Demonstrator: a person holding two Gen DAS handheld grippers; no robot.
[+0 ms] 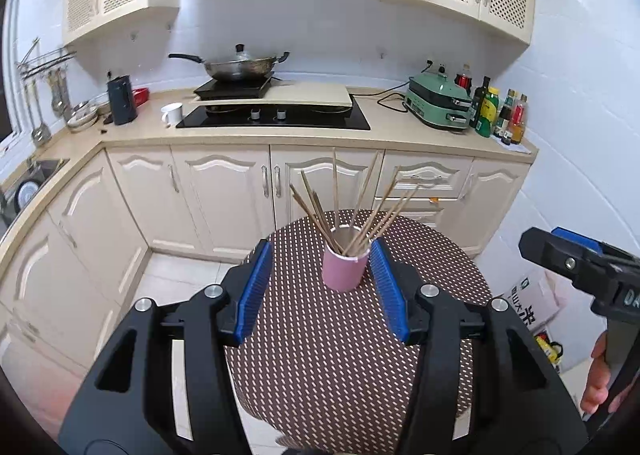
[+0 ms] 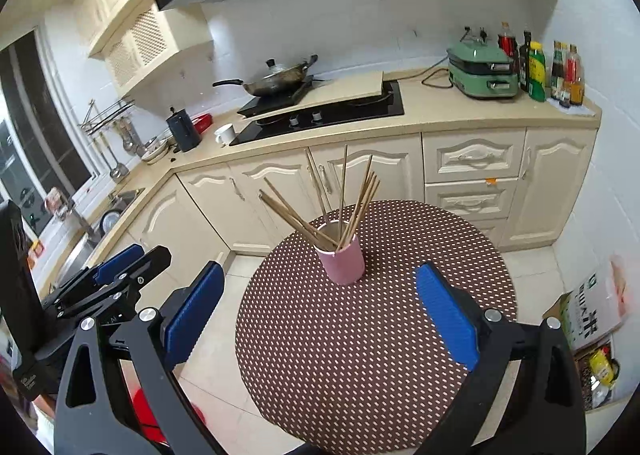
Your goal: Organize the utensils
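Chopsticks point(image 1: 352, 211) splayed in pink cup point(image 1: 346, 269); both grippers point(image 1: 322, 255) point(image 2: 316, 279) apart, empty.

1. The cardboard box point(image 2: 592, 309) on the floor at the right carries large dark Chinese characters, not clearly legible.
2. Bottle labels on the desk are too small to read.

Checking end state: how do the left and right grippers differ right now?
Left gripper: fingers partly open, framing the pink cup of chopsticks without touching it. Right gripper: fingers spread much wider, and the cup stands beyond their tips rather than between them. Shared: both hold nothing, have blue pads and point down at the dotted round table.
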